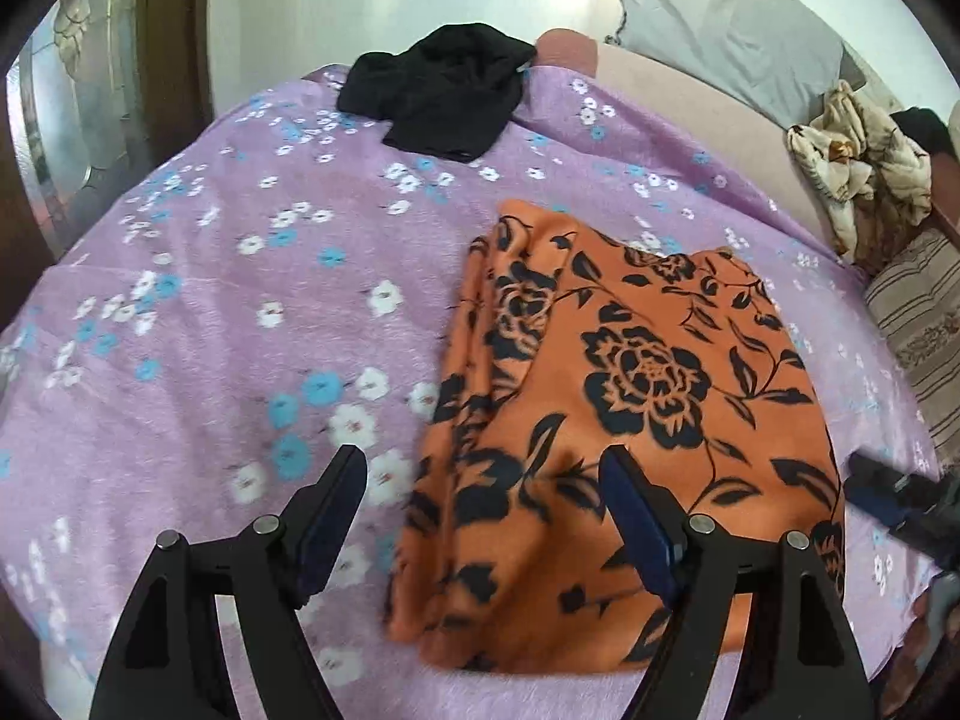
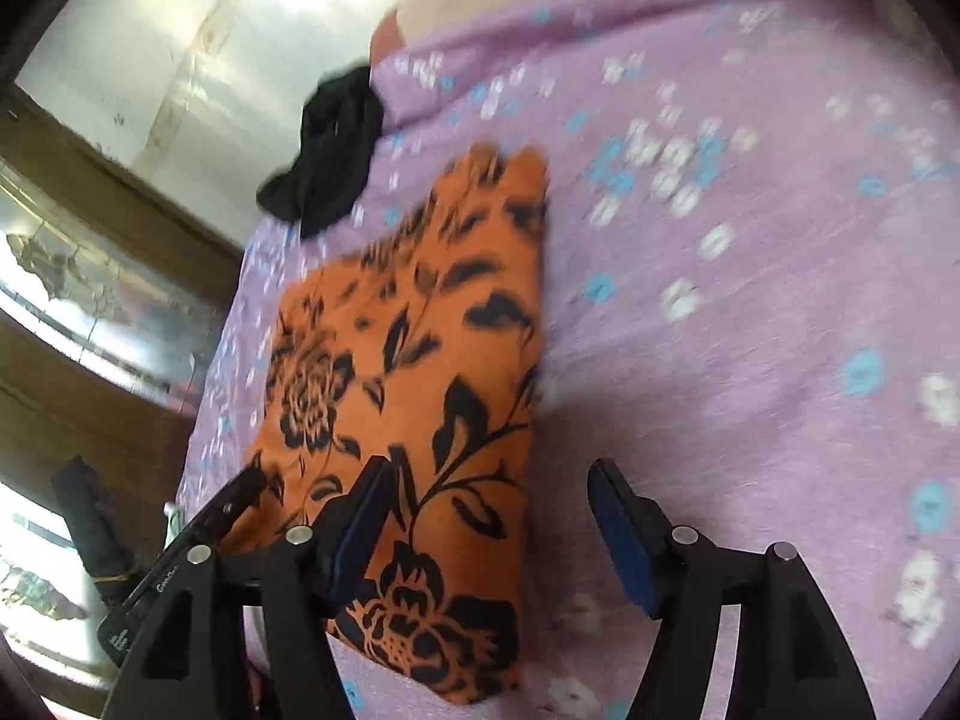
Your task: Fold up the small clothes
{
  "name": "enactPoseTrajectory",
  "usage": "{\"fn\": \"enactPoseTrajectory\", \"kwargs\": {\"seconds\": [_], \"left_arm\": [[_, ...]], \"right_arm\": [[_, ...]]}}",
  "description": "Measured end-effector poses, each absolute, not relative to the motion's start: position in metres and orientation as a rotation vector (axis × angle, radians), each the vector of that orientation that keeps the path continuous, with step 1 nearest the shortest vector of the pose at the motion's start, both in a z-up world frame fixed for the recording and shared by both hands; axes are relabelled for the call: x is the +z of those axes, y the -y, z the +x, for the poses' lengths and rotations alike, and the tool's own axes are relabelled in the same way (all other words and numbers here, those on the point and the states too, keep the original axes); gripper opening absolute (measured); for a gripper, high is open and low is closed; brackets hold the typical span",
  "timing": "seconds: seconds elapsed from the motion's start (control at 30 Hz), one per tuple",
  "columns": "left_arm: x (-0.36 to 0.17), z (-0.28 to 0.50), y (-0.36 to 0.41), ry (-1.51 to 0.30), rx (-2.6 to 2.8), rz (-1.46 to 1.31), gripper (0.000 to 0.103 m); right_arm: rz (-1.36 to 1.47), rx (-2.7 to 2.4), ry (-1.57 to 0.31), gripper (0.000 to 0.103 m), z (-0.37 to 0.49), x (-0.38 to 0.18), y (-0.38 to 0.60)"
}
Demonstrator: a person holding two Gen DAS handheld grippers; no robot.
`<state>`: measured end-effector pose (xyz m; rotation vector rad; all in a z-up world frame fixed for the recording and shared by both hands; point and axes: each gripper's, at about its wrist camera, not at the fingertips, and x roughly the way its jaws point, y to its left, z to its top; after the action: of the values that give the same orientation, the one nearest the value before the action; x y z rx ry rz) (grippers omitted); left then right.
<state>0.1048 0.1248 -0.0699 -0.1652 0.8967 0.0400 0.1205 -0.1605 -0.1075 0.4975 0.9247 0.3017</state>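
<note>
Left gripper (image 1: 483,483) open, empty, straddling your orange floral garment's (image 1: 606,414) left edge | right gripper (image 2: 489,498) open over its right edge | long axis runs away from you.

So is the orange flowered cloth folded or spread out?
Folded. The orange cloth lies as a compact layered rectangle on the purple bedspread, with stacked edges along one side.

My two wrist cameras look steeply down, close over the lilac bedspread (image 1: 210,312); both share the orange floral cloth (image 1: 630,420), at four o'clock in left view, seven o'clock in right.
</note>
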Motion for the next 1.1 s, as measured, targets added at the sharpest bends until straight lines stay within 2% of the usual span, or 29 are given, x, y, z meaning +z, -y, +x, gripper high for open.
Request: {"fn": "enactPoseTrajectory", "kwargs": {"seconds": [0.2, 0.27, 0.33, 0.37, 0.57, 0.73, 0.93, 1.1], "left_arm": [[-0.089, 0.098, -0.129, -0.976, 0.093, -0.123, 0.081], [-0.093, 0.099, -0.132, -0.983, 0.093, -0.139, 0.081], [-0.095, 0.098, -0.133, -0.985, 0.09, -0.137, 0.081], [-0.096, 0.098, -0.132, -0.986, 0.084, -0.132, 0.081], [-0.099, 0.101, -0.13, -0.985, 0.087, -0.126, 0.081], [-0.099, 0.102, -0.131, -0.985, 0.082, -0.127, 0.081], [-0.102, 0.103, -0.132, -0.988, 0.085, -0.138, 0.081], [-0.104, 0.104, -0.134, -0.99, 0.082, -0.146, 0.082]], "right_arm": [[0.418, 0.488, -0.829, 0.07, 0.127, -0.069, 0.115], [0.423, 0.547, -0.871, 0.072, 0.14, -0.082, 0.098], [0.424, 0.539, -1.039, 0.075, 0.16, -0.119, 0.083], [0.425, 0.519, -1.061, 0.076, 0.163, -0.127, 0.082], [0.423, 0.556, -0.929, 0.075, 0.154, -0.091, 0.079], [0.447, 0.519, -1.061, 0.076, 0.175, -0.122, 0.08], [0.503, 0.531, -0.938, 0.076, 0.182, -0.091, 0.097], [0.634, 0.553, -0.991, 0.077, 0.22, -0.101, 0.111]]}}
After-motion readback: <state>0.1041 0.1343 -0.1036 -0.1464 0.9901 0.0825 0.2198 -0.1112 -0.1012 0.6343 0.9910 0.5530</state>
